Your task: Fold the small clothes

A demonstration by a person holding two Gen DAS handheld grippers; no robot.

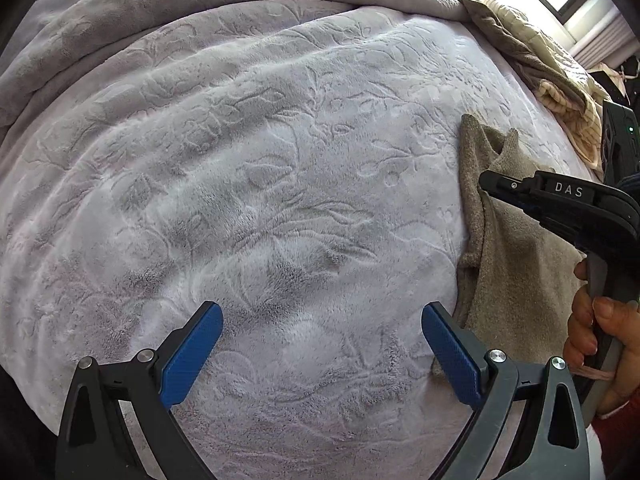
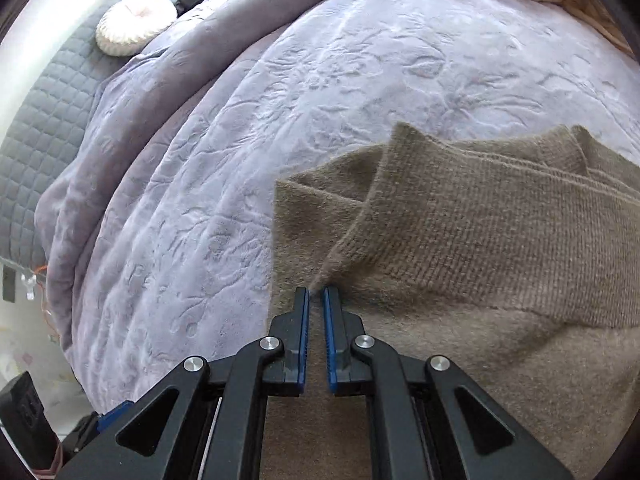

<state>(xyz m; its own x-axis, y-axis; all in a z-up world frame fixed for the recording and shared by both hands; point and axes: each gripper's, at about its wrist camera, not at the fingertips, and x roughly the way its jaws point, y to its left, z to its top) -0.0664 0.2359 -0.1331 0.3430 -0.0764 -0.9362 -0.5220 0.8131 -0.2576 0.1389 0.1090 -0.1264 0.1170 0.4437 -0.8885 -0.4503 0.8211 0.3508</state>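
Far left, in the right wrist view: grey quilted mattress [image 2: 44,120] with a round white cushion [image 2: 134,28] lying on it, just beside the bunched edge of a pale lilac embossed blanket [image 1: 260,180]. Blanket spread over most of the bed, rucked into long folds along its far side.

Over the bare blanket: left gripper [image 1: 322,312], pointing steeply down, blue pads spread wide with nothing between them, right-hand pad just beside the near edge of the cloth.

Right of that: brown knit garment [image 2: 480,240], lying on the blanket's right part, ribbed band turned over diagonally across the flatter body, one corner standing up in a peak.

At the garment's left edge: right gripper [image 2: 316,290], pads drawn together to a narrow slit, a thin raised fold of the knit running into the tips, pinched there as far as can be told.

Further right: hand [image 1: 600,344] wrapped round that gripper's handle, red sleeve at the wrist.

Far right, beyond the garment: heap of beige quilted cloth [image 1: 532,60] by the bright window
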